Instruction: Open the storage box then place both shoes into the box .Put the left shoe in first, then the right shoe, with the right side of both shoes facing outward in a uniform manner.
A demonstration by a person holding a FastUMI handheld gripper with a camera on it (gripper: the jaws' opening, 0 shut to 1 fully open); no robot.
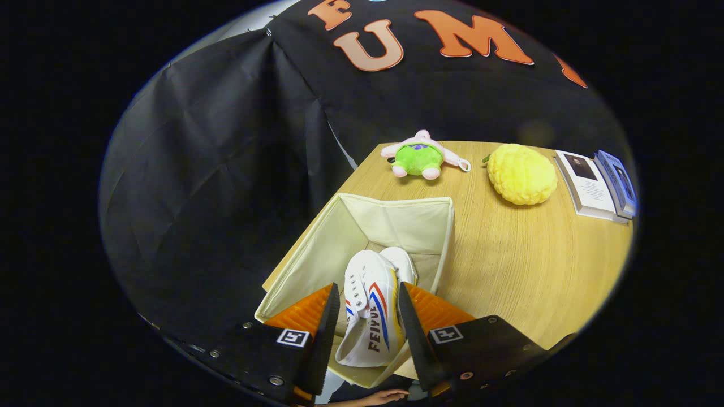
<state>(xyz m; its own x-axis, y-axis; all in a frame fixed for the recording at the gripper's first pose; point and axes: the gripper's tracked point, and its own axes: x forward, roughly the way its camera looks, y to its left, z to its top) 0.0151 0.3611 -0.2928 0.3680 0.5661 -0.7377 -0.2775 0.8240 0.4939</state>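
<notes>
A cream fabric storage box (317, 249) stands open on the near left corner of the wooden table (509, 271). My gripper (369, 287) hangs over its opening, shut on a white shoe (370, 316) with red and blue side stripes. That shoe sits between my fingers with its toe pointing away into the box, and the striped side faces up and right. Just beyond it, the white toe of a second shoe (403, 261) lies inside the box against the right wall. The rest of that second shoe is hidden by the held one.
Beyond the box a green and pink plush toy (418, 158) lies near the table's far edge. A yellow knobbly plush (521, 173) sits to its right, then a stack of books (594, 183). A person's hand (384, 397) shows below the box.
</notes>
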